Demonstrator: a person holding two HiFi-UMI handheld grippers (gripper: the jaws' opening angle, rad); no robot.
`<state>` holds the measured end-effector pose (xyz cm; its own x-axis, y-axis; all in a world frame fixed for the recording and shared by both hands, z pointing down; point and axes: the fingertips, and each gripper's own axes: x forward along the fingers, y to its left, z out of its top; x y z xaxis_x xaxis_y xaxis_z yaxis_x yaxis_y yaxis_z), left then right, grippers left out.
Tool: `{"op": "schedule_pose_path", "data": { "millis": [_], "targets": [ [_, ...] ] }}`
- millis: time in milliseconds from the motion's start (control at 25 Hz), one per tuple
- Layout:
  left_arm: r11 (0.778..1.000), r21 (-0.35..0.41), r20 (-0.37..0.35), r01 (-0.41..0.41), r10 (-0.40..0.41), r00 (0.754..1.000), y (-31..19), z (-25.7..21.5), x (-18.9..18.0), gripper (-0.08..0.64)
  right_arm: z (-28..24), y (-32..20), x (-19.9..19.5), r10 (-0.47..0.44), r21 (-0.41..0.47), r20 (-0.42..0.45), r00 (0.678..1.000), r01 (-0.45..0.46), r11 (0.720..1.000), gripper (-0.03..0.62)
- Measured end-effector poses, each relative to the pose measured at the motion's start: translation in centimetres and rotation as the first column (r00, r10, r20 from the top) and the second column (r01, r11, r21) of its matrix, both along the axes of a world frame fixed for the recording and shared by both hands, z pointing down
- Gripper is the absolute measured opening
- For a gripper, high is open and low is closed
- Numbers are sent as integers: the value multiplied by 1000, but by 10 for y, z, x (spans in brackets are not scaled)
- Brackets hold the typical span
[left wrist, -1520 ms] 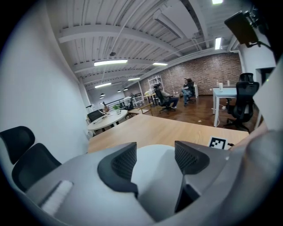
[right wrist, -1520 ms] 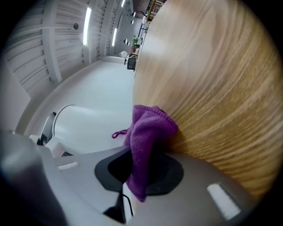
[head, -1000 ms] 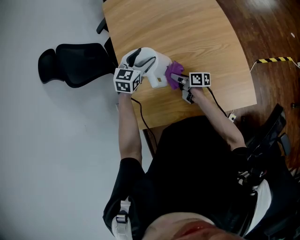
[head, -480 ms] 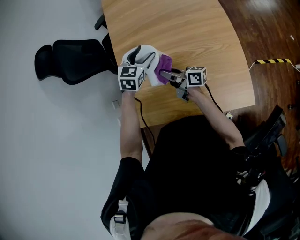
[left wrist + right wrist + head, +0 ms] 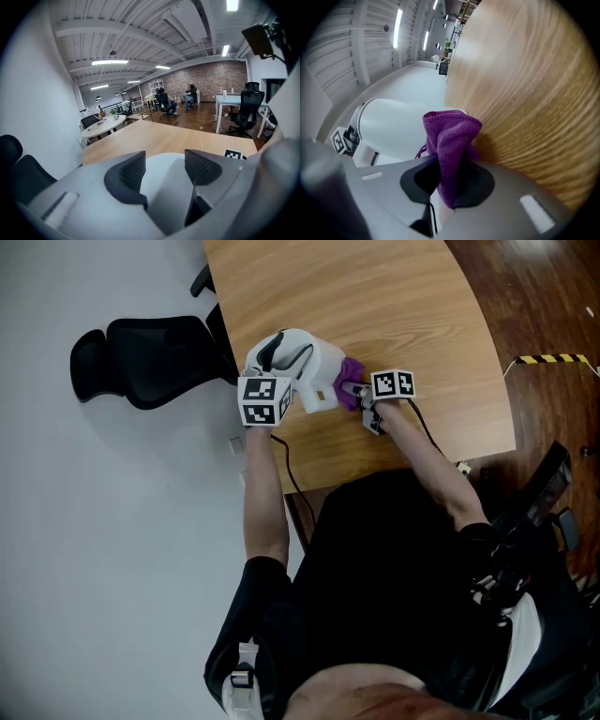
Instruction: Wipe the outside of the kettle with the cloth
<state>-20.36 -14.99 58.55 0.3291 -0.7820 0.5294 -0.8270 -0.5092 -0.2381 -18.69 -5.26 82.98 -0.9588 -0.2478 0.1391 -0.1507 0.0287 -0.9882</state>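
Your light wooden table (image 5: 403,306), curved along one side, carries a white plastic kettle (image 5: 305,367) near the edge closest to you.

The kettle (image 5: 309,362) is smooth, faintly glossy plastic, the cloth (image 5: 352,393) fuzzy matt fabric, the table (image 5: 394,306) matt grained wood.

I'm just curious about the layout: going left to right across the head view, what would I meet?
black office chair → white kettle → purple cloth → right gripper → yellow-black floor tape
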Motion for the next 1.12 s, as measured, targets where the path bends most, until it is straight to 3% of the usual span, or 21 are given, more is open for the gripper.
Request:
{"op": "schedule_pose_path", "data": {
  "millis": [240, 400, 520, 680, 760, 840, 1000, 1120],
  "targets": [
    [1000, -1, 0, -1, 1, 1000, -3, 6, -4, 457, 7, -1, -3, -23, -28, -3, 1000, 23, 999, 48],
    [1000, -20, -7, -2, 2, 1000, -5, 15, -6, 459, 9, -4, 3, 20, -18, 9, 1000, -20, 1000, 48],
    [998, -54, -34, 36, -38, 999, -12, 12, -14, 482, -25, -23, 23, 143, 4, 103, 984, -144, 990, 49],
    [978, -39, -30, 204, -205, 978, -24, 4, -39, 494, -109, -53, 55, 276, 89, 317, 907, -318, 944, 48],
    [967, -72, -27, 245, -247, 969, -29, 10, -42, 494, -172, -62, 62, 235, 234, 450, 861, -368, 900, 48],
    [961, -112, -18, 251, -255, 967, -30, 18, -40, 500, -214, -61, 61, 183, 303, 519, 835, -380, 874, 46],
    [961, -138, -18, 241, -246, 969, -29, 20, -36, 502, -238, -52, 43, 128, 323, 531, 838, -339, 883, 46],
    [964, -135, -19, 229, -233, 972, -26, 19, -32, 499, -224, -54, 38, 127, 338, 514, 848, -336, 879, 47]
  ]
}}
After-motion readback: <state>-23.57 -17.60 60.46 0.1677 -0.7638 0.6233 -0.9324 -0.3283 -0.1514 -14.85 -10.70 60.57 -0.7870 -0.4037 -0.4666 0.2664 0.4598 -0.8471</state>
